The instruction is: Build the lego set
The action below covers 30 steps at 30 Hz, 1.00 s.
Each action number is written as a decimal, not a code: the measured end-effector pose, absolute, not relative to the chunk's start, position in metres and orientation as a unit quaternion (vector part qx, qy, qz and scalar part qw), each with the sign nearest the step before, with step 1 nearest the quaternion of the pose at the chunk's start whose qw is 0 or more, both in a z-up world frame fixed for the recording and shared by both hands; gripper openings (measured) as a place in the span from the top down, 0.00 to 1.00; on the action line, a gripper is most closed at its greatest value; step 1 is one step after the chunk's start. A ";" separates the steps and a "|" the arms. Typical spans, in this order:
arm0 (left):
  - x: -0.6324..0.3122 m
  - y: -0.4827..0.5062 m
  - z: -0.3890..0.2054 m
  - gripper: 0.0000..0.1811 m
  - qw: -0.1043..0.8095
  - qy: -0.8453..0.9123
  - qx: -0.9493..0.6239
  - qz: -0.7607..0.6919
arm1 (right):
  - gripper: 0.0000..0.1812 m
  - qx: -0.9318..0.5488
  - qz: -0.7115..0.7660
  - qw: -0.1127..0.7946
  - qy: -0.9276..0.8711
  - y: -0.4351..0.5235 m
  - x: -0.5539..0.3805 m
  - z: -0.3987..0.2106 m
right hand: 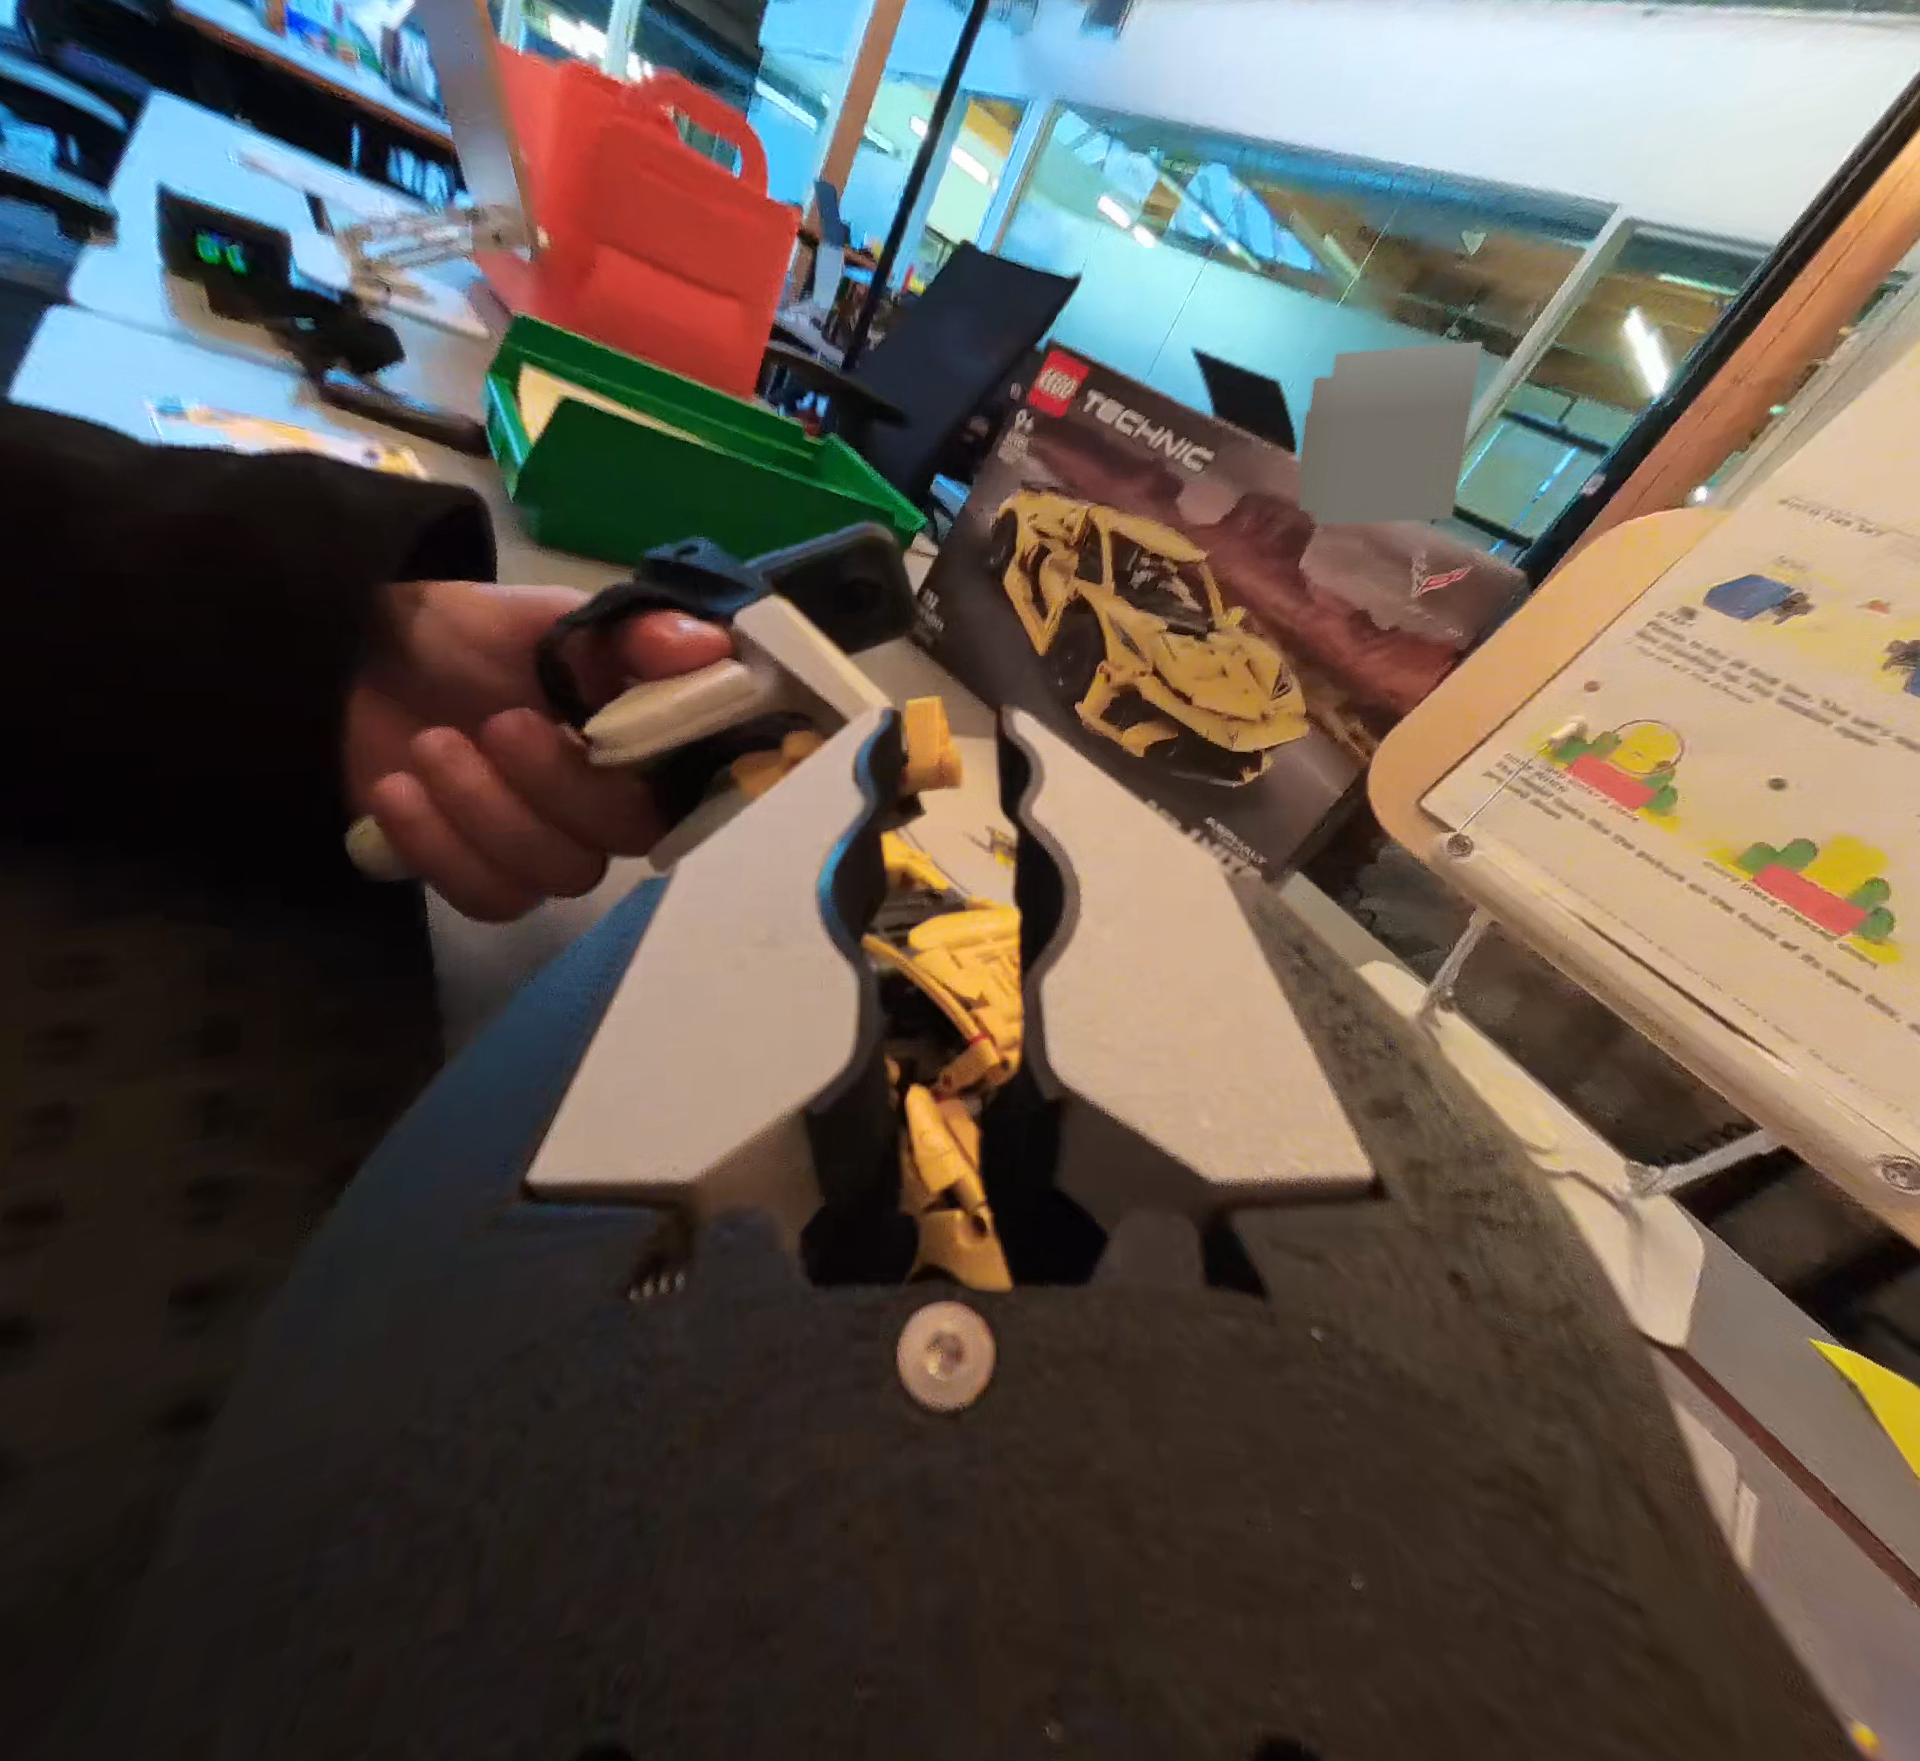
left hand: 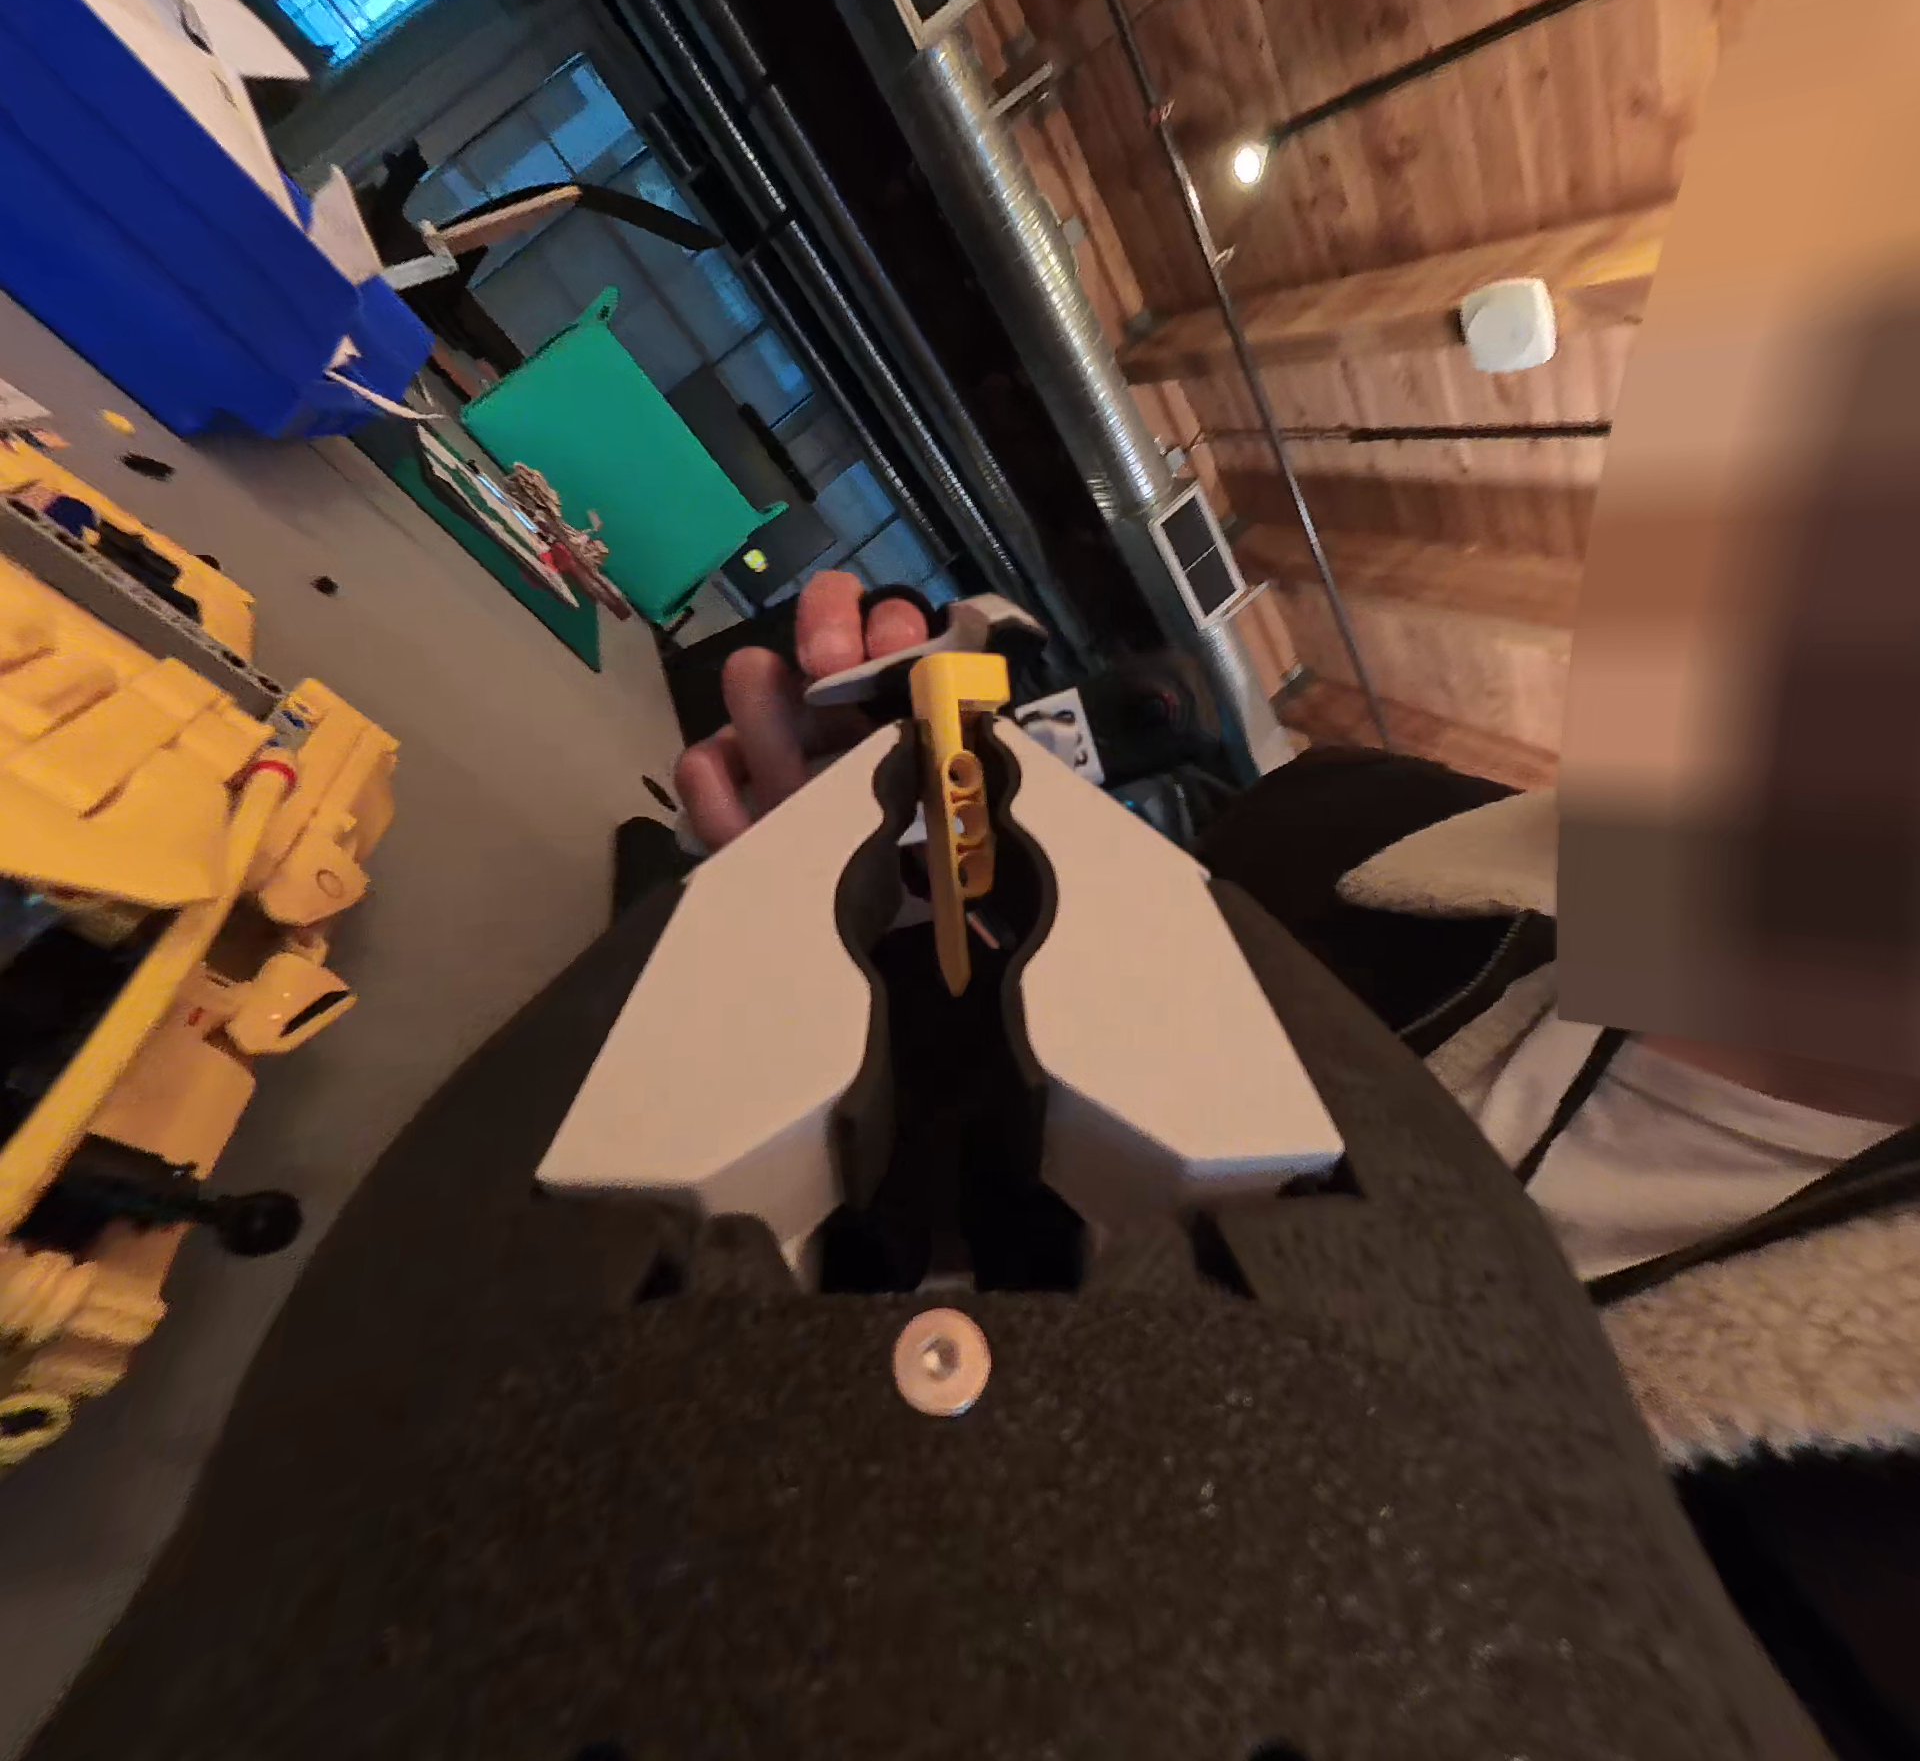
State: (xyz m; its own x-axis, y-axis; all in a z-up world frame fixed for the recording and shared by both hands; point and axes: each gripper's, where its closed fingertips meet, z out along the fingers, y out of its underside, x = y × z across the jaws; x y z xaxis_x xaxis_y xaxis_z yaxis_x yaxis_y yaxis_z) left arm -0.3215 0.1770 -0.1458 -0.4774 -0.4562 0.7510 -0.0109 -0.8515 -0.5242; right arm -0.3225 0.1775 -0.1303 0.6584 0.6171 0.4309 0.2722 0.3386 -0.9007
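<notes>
Left claw [left hand: 951,745] clamped on yellow L-shaped beam [left hand: 961,812], unattached; right claw [right hand: 951,766] apart, empty; yellow car model [left hand: 156,776] on desk, largely built.

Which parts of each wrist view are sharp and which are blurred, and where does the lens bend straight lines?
Left wrist view: the yellow beam clamped in the left tongs is sharp; the yellow car model is motion-smeared; the ceiling duct bows.
Right wrist view: the right tongs are crisp; the red case and the shelves are smeared; the set box is fairly clear.
</notes>
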 end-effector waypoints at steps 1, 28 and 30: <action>-0.322 0.176 -0.144 0.95 0.127 0.233 -0.488 -0.832 | 0.89 -0.572 0.119 0.704 -0.405 0.179 -0.325 -0.137; -0.322 0.204 -0.164 0.94 0.309 0.297 -0.586 -0.687 | 0.84 -0.647 0.197 0.684 -0.274 0.204 -0.278 -0.152; -0.330 0.224 -0.165 0.94 0.386 0.290 -0.606 -0.632 | 0.84 -0.685 0.251 0.652 -0.208 0.216 -0.255 -0.164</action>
